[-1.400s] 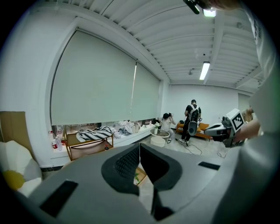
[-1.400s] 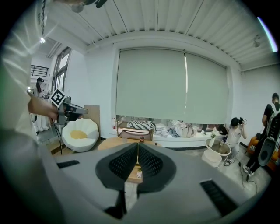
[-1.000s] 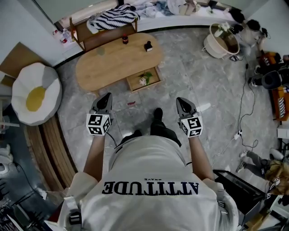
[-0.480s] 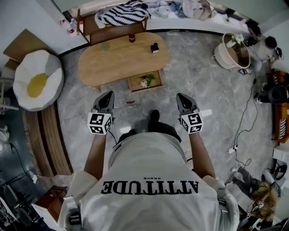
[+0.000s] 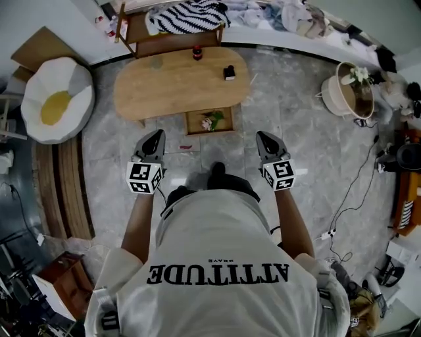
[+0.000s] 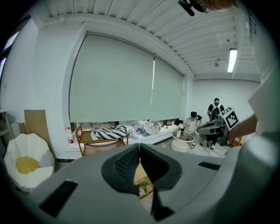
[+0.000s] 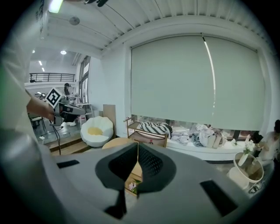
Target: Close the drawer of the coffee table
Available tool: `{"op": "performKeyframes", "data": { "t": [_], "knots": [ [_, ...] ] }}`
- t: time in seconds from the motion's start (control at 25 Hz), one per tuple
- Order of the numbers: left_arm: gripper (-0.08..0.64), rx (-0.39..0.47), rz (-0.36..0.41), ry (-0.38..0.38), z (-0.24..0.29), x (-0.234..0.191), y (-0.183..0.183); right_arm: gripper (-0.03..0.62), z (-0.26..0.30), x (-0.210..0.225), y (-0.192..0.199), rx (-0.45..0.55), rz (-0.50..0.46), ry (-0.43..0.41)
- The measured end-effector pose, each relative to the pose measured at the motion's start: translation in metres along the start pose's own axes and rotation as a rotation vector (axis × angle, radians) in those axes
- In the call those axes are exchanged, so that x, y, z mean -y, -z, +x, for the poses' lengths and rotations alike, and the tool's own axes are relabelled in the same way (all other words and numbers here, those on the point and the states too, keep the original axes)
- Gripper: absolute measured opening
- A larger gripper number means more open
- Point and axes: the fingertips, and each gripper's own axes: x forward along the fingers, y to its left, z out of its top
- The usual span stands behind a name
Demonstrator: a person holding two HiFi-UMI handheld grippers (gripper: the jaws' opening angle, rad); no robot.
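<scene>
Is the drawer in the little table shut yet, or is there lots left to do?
Not yet. Nothing looks done: the drawer sticks out of the coffee table, wide open. In hand: the left gripper and right gripper are both shut and empty, held short of the table, touching nothing. Left: reach the drawer front and push it in.

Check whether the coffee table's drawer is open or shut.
Open. The drawer juts out from the coffee table on the person's side, its inside exposed, with a flower sprig lying in it.

An egg-shaped cushion lies far left — a striped blanket tops the wooden rack.
</scene>
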Motion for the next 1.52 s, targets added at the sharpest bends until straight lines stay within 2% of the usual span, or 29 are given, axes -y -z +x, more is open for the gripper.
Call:
{"op": "performKeyframes", "data": {
  "t": [0.36, 0.68, 1.04, 1.52],
  "knots": [
    [0.021, -0.056, -0.024, -0.065, 0.020, 0.022, 0.014, 0.021, 0.030, 0.026, 0.016, -0.029, 0.007, -0.097],
    [0.021, -0.091, -0.037, -0.089, 0.028, 0.022, 0.023, 0.020, 0.049, 0.036, 0.029, -0.072, 0.018, -0.137],
    [0.021, -0.109, -0.048, -0.077, 0.026, -0.001, 0.035, 0.021, 0.073, 0.018, 0.032, -0.111, 0.005, -0.134],
    [0.021, -0.145, -0.050, -0.009, 0.045, -0.033, 0.058, 0.021, 0.100, 0.005, 0.040, -0.167, -0.021, -0.074]
  ]
}}
